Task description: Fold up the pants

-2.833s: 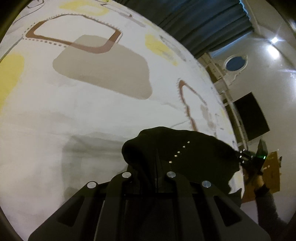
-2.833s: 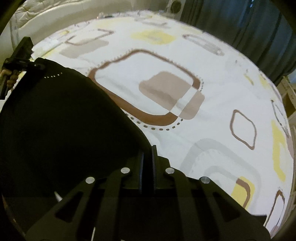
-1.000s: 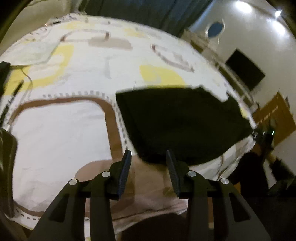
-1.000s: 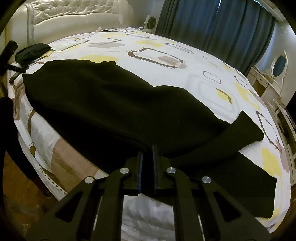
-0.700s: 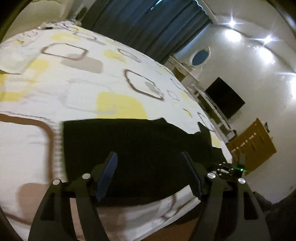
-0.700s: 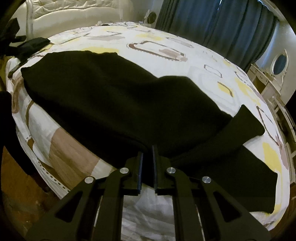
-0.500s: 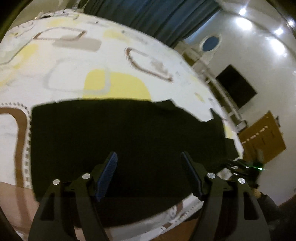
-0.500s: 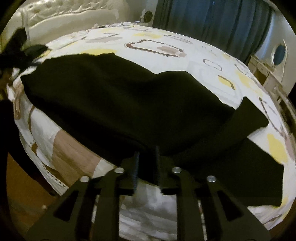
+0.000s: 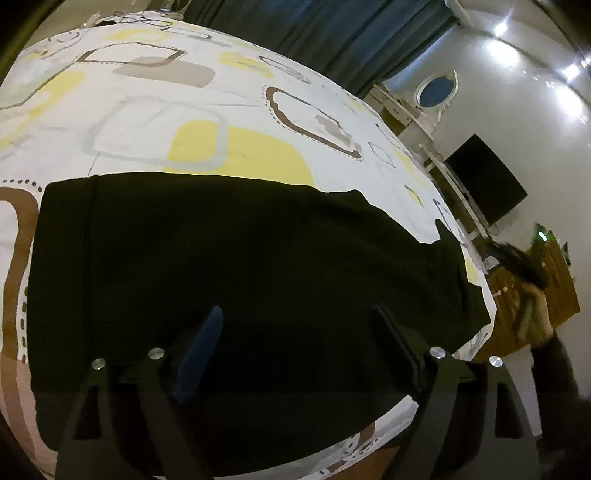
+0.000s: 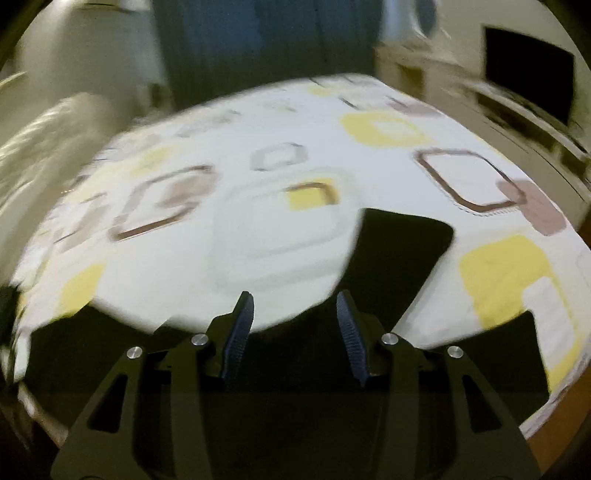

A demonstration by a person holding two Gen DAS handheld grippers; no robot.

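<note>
A bed (image 9: 236,99) covered with a white sheet printed in yellow, brown and grey squares is seen, with dark curtains (image 9: 314,33) at 12 o'clock and a black screen (image 9: 484,188) at 3 o'clock in the left wrist view. The black pants (image 9: 240,266) are spread flat along the near edge of the bed. The left hand-held gripper (image 9: 295,339) is held above the pants, fingers wide apart, nothing between them. In the blurred right view, the right hand-held gripper (image 10: 294,325) is likewise spread apart over the pants (image 10: 399,251).
</note>
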